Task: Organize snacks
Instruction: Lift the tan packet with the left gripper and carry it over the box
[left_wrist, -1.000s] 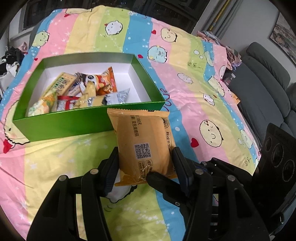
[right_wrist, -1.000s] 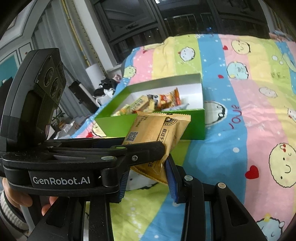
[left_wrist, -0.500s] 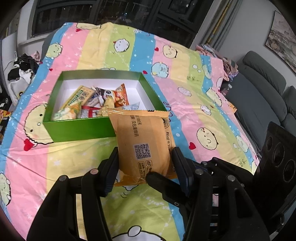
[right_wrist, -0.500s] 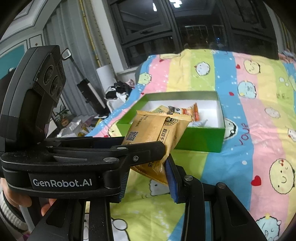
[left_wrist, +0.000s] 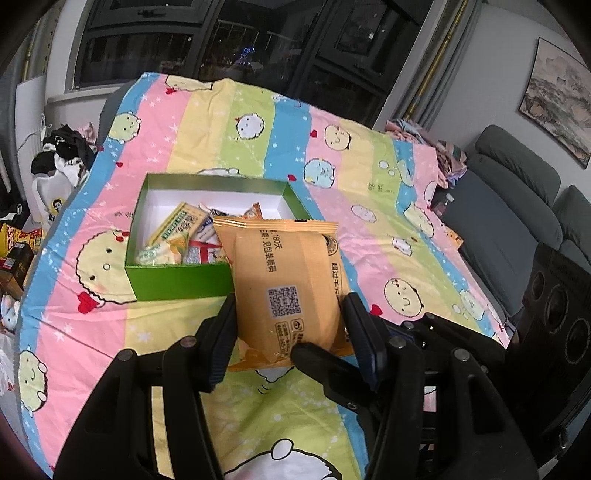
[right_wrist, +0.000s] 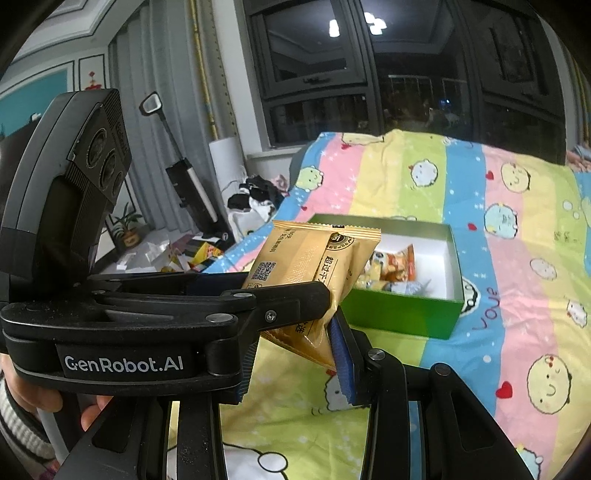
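Orange snack packet (left_wrist: 284, 284): flat foil pouch, crimped top seam, QR code and printed text on the face. It stands upright, off the bed, past the jaws of both grippers.

Left gripper (left_wrist: 291, 332): jaws clamped on the packet's two side edges, lower half. Right gripper (right_wrist: 295, 325): jaws clamped on the packet's lower corner, the pouch crumpled there; the left gripper's body crosses in front of these jaws.

Green box (left_wrist: 177, 282): open, white inside, lying on the striped bedsheet (left_wrist: 369, 236) just beyond the packet. Snack packs (left_wrist: 181, 229) fill its near-left part as seen over the left jaws. Far-right corner is bare white floor.

Open sheet lies on every side of the box; the bed edge drops off left of it.

Left view only: grey sofa (left_wrist: 517, 206) right of the jaws. Right view only: a hand (right_wrist: 44, 398) gripping the left handle, floor clutter beyond the bed, and an orange pack (right_wrist: 399, 266) in the box
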